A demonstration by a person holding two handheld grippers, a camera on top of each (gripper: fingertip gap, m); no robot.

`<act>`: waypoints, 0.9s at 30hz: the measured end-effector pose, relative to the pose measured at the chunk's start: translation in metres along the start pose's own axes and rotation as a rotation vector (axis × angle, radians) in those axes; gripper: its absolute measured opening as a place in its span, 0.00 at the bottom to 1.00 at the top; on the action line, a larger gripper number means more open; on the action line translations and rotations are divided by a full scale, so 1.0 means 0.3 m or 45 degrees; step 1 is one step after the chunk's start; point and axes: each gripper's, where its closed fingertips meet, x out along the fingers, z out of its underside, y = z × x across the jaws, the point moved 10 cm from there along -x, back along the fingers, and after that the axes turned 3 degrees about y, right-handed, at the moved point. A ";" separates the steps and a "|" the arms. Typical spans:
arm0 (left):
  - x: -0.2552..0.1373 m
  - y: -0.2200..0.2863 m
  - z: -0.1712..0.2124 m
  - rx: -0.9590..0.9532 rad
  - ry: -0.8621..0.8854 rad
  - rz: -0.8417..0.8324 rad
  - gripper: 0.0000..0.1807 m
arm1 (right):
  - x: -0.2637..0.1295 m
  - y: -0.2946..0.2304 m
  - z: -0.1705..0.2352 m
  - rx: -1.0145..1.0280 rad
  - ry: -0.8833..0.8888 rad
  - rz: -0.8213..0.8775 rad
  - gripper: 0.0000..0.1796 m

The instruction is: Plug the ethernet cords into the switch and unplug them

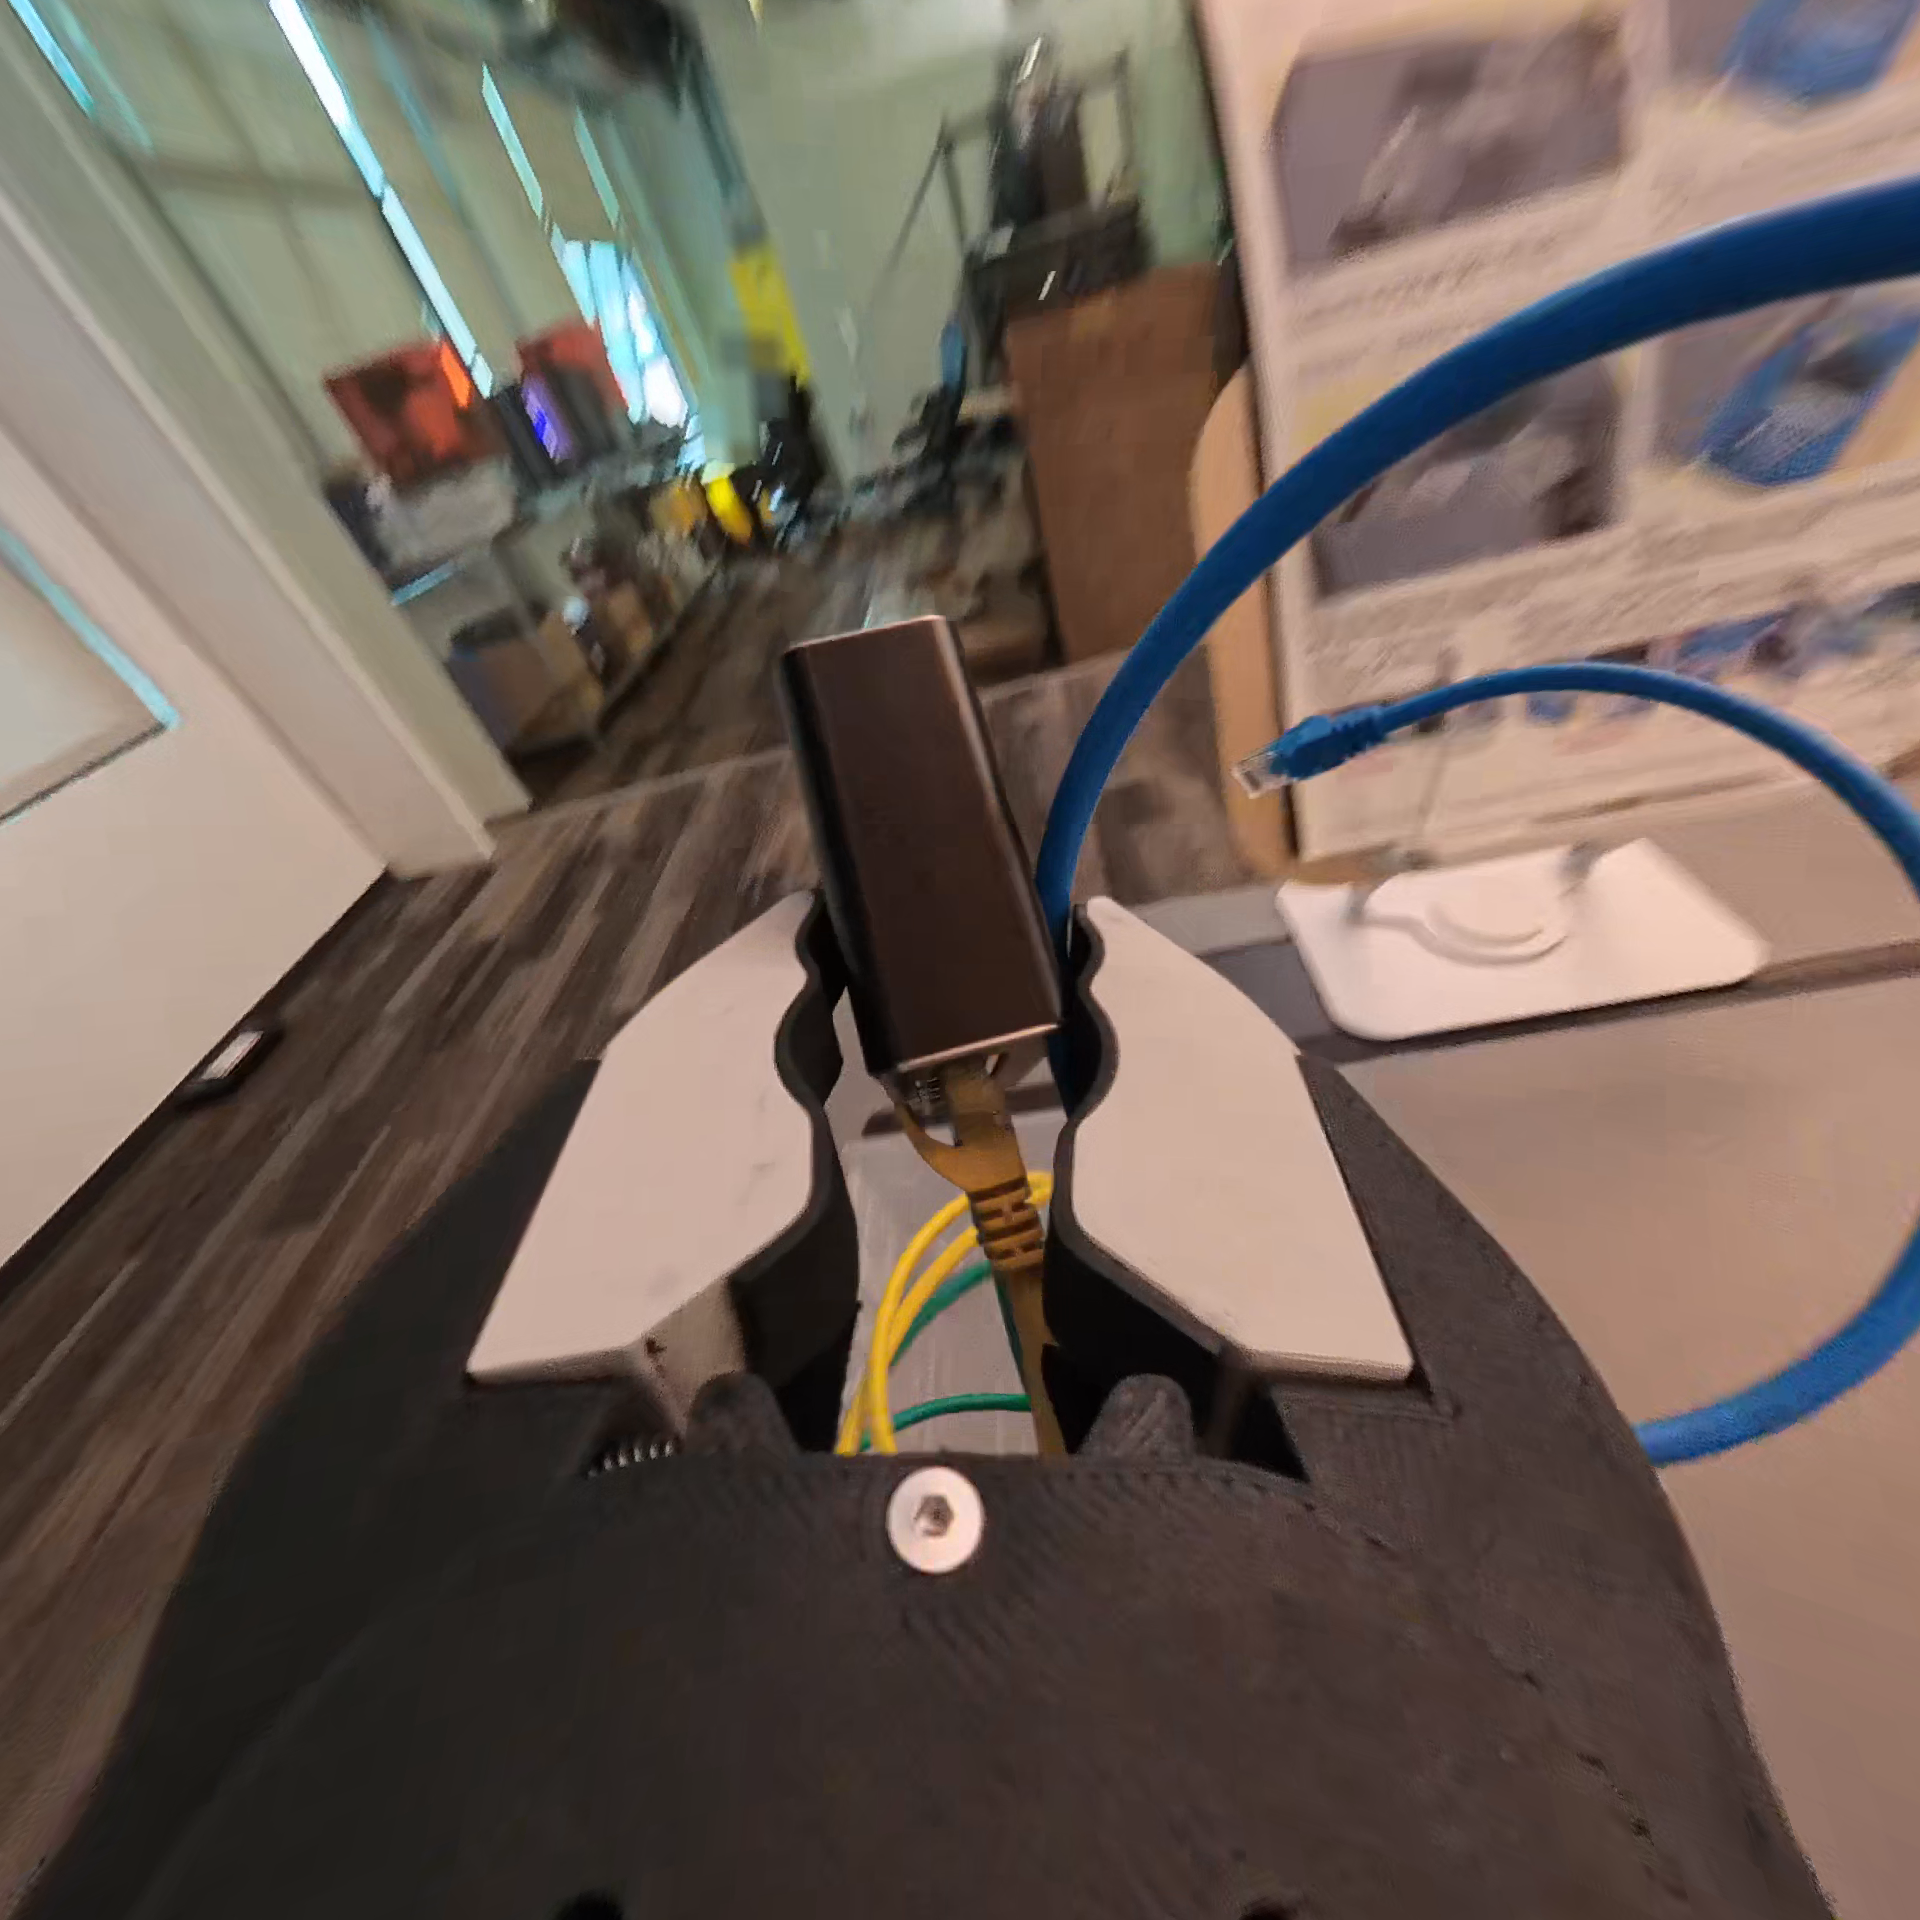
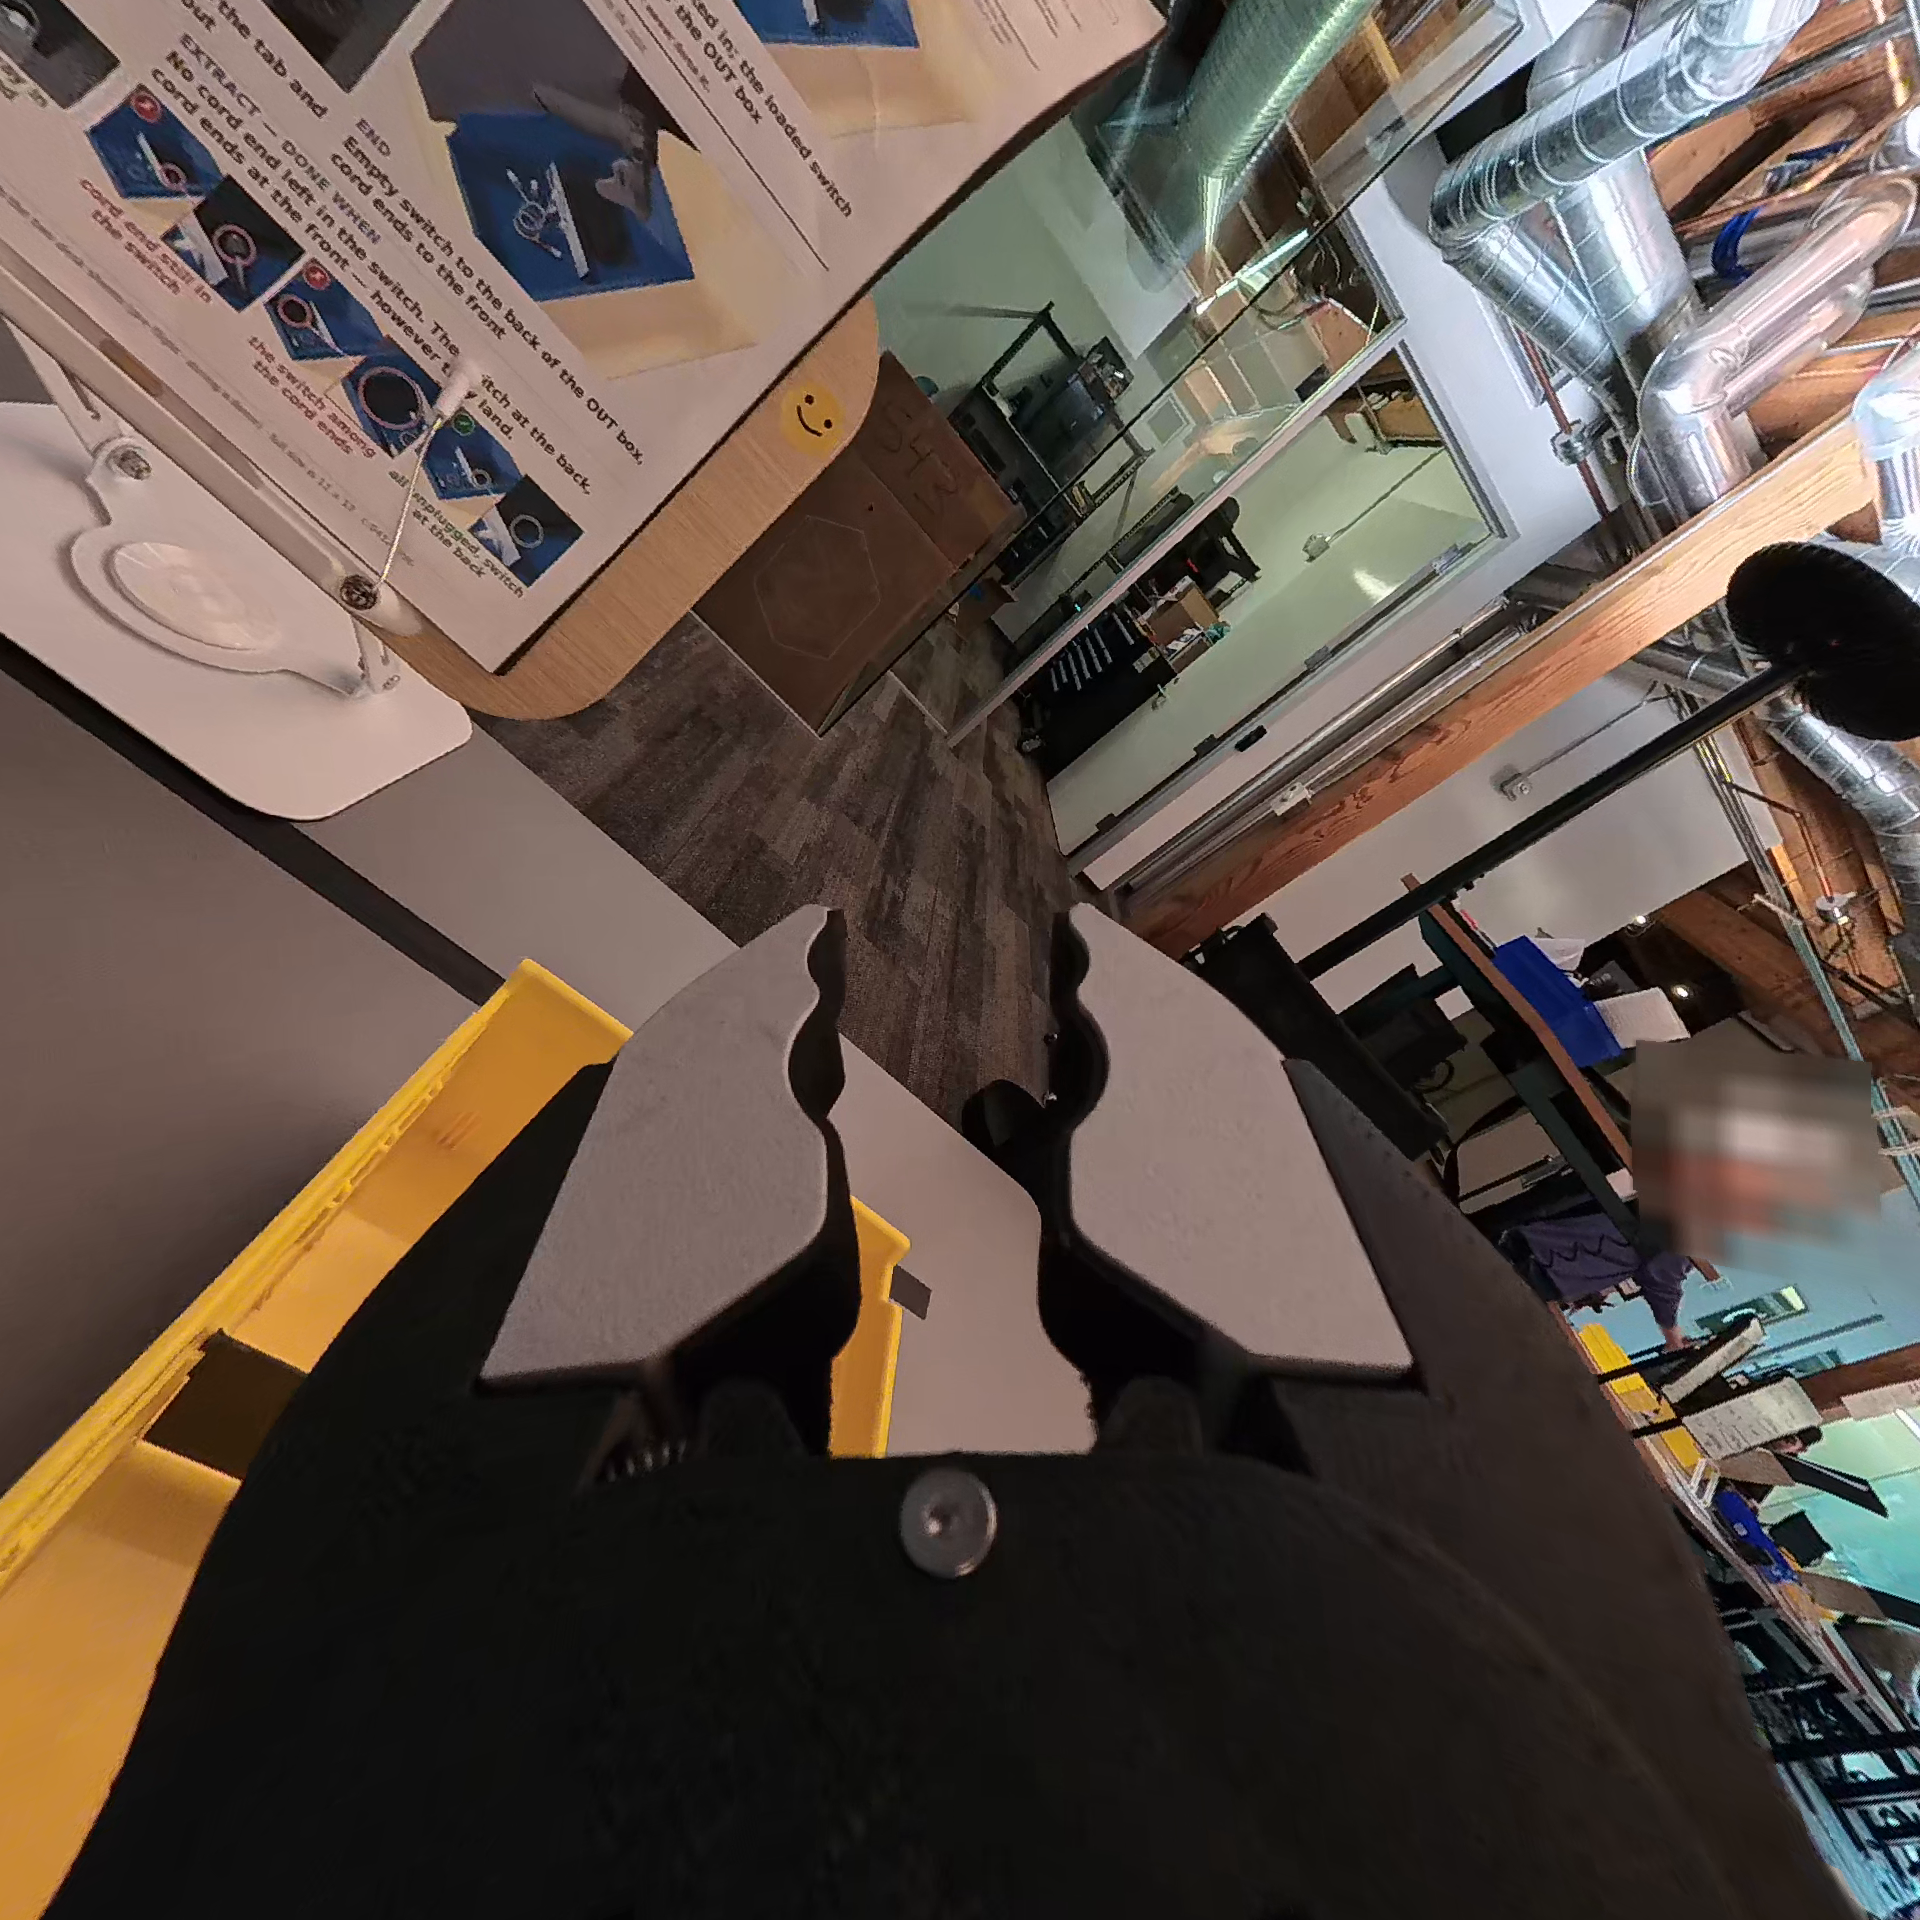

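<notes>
Your left gripper (image 1: 945, 971) clamps the smooth metallic switch (image 1: 914, 842), long axis pointing away, yellow cord (image 1: 1000, 1195) plugged into its near end. Your right gripper (image 2: 940, 971) gapes, holding nothing.

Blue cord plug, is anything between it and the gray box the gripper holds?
Nothing visible. The blue cord plug hangs free right of the switch, which the left gripper clamps. Only the cord's own loop crosses between.

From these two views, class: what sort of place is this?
Probably a workshop or lab: exposed metal ducts, an instruction poster beside a grey work table, and shelving with blue bins.
</notes>
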 end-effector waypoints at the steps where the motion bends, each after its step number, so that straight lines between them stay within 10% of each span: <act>1: -0.032 0.009 -0.024 -0.011 0.072 0.034 0.23 | 0.001 -0.003 -0.001 -0.006 -0.002 -0.002 0.21; 12: -0.200 0.281 -0.147 0.207 0.473 0.594 0.22 | -0.013 -0.017 -0.036 0.086 0.121 -0.122 0.21; 20: -0.146 0.593 -0.073 0.550 0.408 1.101 0.22 | -0.134 -0.180 -0.230 0.298 0.868 -0.964 0.17; 27: -0.204 0.758 -0.001 0.873 0.399 1.372 0.22 | -0.124 -0.401 -0.284 -0.053 0.798 -1.153 0.27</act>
